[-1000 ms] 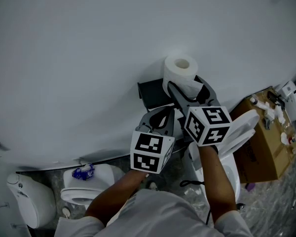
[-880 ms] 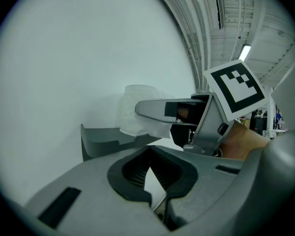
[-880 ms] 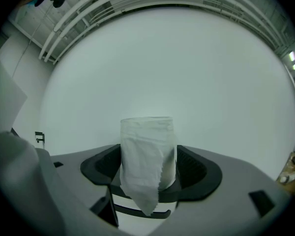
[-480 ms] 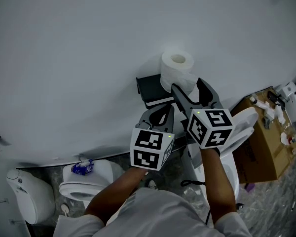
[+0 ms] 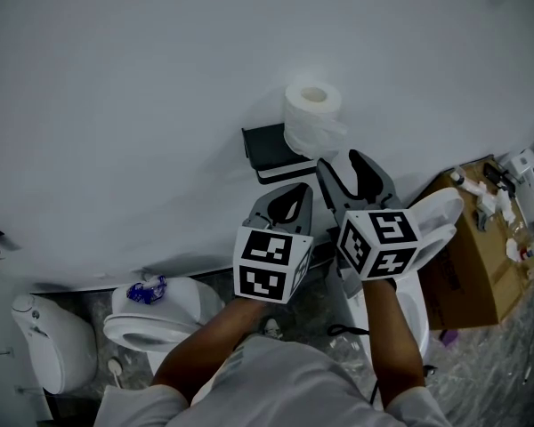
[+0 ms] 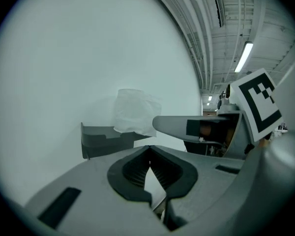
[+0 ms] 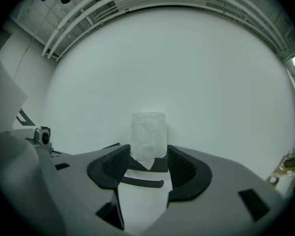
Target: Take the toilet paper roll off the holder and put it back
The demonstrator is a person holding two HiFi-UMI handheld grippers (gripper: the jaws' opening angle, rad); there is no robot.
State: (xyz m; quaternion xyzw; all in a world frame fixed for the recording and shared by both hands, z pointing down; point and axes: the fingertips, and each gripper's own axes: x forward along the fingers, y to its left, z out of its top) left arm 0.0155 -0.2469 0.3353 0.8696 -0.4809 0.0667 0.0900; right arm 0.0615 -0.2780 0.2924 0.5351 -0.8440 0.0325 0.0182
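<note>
The toilet paper roll stood on its holder — probably light and crushable, best pinched gently across its sides. The right hand-held gripper, jaws just narrowing, gaped empty; the left hand-held gripper was closed, empty.

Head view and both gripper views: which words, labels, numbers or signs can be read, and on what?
No readable words or numbers anywhere.
Cubes on the left gripper and right gripper: only black-and-white square marker patterns, no letters.
Cardboard box: any print too small to read.

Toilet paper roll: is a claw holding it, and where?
No. The roll stands free on its holder; the right claw, its jaws just narrowing, is empty.
</note>
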